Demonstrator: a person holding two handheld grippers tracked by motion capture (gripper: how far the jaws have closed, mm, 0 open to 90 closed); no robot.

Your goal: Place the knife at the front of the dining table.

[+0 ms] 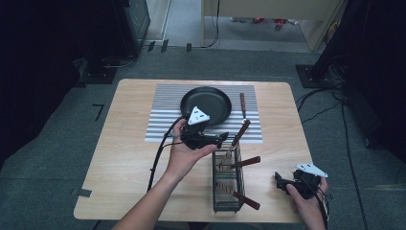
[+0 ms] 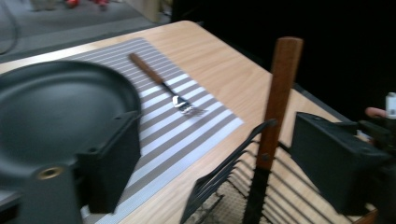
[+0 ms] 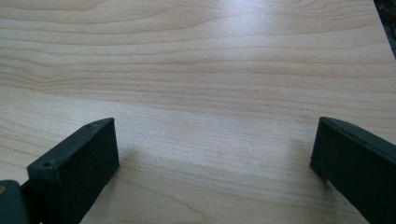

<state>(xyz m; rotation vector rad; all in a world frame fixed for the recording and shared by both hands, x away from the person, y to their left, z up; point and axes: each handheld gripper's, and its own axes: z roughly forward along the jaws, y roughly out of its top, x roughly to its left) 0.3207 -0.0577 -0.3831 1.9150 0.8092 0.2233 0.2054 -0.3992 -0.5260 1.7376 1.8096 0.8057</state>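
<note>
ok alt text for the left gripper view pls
The left gripper has its black jaws open around a wooden-handled utensil standing in a wire basket, pads not yet touching it. Behind lie a black pan and a fork on a striped mat, on a wooden table.

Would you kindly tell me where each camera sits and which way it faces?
High view: above the person's side, looking forward and down on the table; both forearms show.
Left gripper view: on the left gripper, facing a wooden-handled utensil standing in the wire basket.
Right gripper view: on the right gripper, facing bare tabletop.
Shared: the black pan and fork.
</note>
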